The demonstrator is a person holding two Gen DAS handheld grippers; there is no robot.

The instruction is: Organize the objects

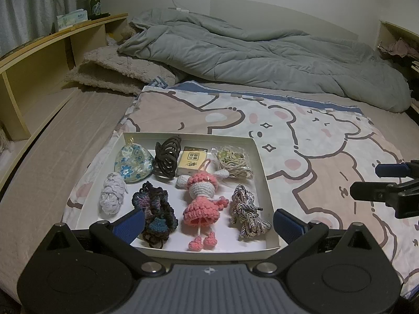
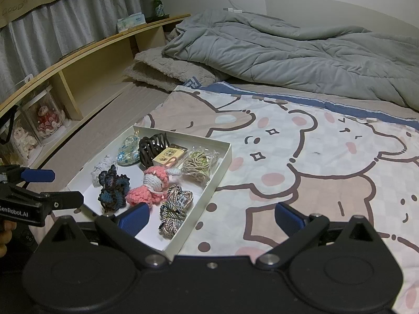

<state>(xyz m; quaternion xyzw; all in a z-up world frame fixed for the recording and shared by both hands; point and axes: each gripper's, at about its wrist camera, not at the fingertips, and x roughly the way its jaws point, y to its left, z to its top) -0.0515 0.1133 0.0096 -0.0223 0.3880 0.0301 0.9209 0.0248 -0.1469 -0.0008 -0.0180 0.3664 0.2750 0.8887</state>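
A shallow white box [image 1: 188, 135] [image 2: 196, 141] lies on a bear-print cloth [image 1: 301, 130] on the bed. It holds a pink crochet doll [image 1: 201, 198] [image 2: 146, 193], a dark blue crochet piece [image 1: 155, 214] [image 2: 114, 188], a braided cord bundle [image 1: 247, 214] [image 2: 175, 206], a white yarn roll [image 1: 111, 196], a floral pouch [image 1: 133, 164], a black hair claw [image 1: 167, 161] [image 2: 152, 146], a small yellow packet [image 1: 192, 161] and a bag of beige cord [image 1: 234, 163] [image 2: 200, 166]. My left gripper [image 1: 209, 225] [image 2: 57, 187] hovers open over the box's near edge. Right of the box, my right gripper [image 2: 211, 218] [image 1: 379, 181] is open too, holding nothing.
A rumpled grey duvet [image 1: 262, 52] and a folded fuzzy blanket [image 1: 117, 70] fill the far side of the bed. Along the left runs a wooden shelf [image 1: 52, 52] with a green bottle [image 1: 94, 4] and a tissue box [image 2: 131, 22]. The bear-print cloth [image 2: 327, 157] stretches right of the box.
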